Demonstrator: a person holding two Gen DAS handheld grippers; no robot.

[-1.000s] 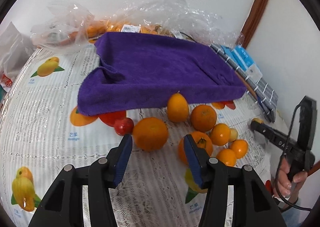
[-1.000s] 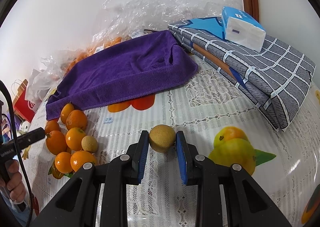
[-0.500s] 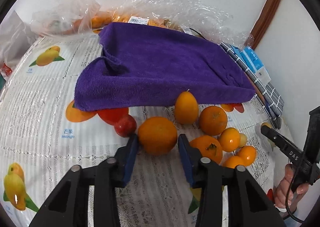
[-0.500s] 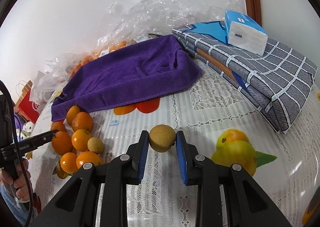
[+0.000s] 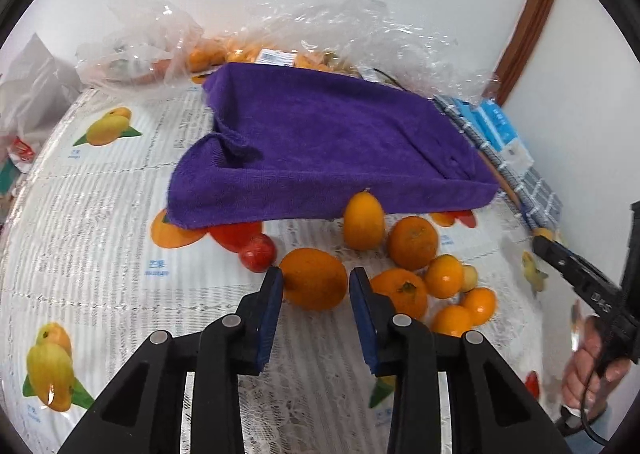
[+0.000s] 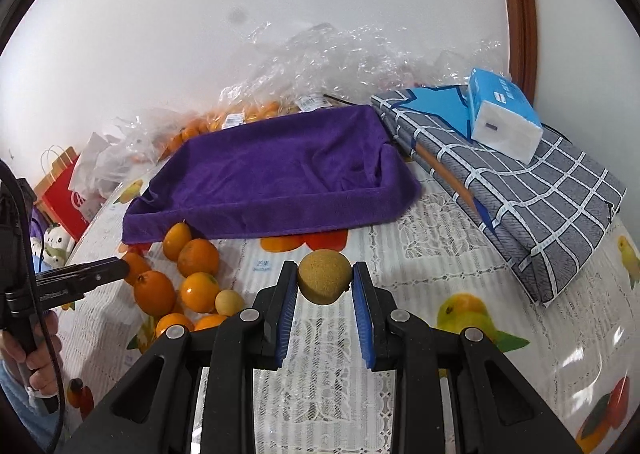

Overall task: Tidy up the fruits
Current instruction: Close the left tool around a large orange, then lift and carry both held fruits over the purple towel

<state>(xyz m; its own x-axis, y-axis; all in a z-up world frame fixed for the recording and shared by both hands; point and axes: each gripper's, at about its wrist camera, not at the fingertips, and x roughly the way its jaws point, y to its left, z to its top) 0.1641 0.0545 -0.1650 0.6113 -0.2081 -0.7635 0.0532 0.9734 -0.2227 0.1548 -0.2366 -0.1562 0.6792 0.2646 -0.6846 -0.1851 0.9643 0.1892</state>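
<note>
The desk (image 5: 100,214) is covered with a white lace-patterned cloth printed with fruit pictures. At its far left lie clear plastic bags (image 5: 136,50) with orange fruit inside, and a red paper bag (image 6: 60,190) stands beyond the desk edge in the right wrist view.

A purple towel (image 5: 328,150) is draped over something flat in the middle of the desk, toward the far side. At its near edge sits a small red fruit (image 5: 258,252), partly on a printed tomato picture.

Just right of it, the left gripper (image 5: 316,286) points down at a large orange (image 5: 314,278). Its jaws are closing around this orange, which lies on the desk between the blue pads; the left pad is at the fruit's skin, while the right pad looks just short of it.

Right of that orange is the loose cluster of fruit: an oval yellow-orange fruit (image 5: 364,220) touching the towel's edge, a round orange (image 5: 412,242), a persimmon-like fruit (image 5: 400,292), and several small oranges (image 5: 444,276) packed together.

Further right, the right gripper (image 6: 325,282) is clenched on a round brownish-yellow fruit (image 6: 324,276), held above the desk.

At the far right lies a folded grey checked cloth (image 6: 540,214) with a blue tissue pack (image 6: 504,114) on top.
</note>
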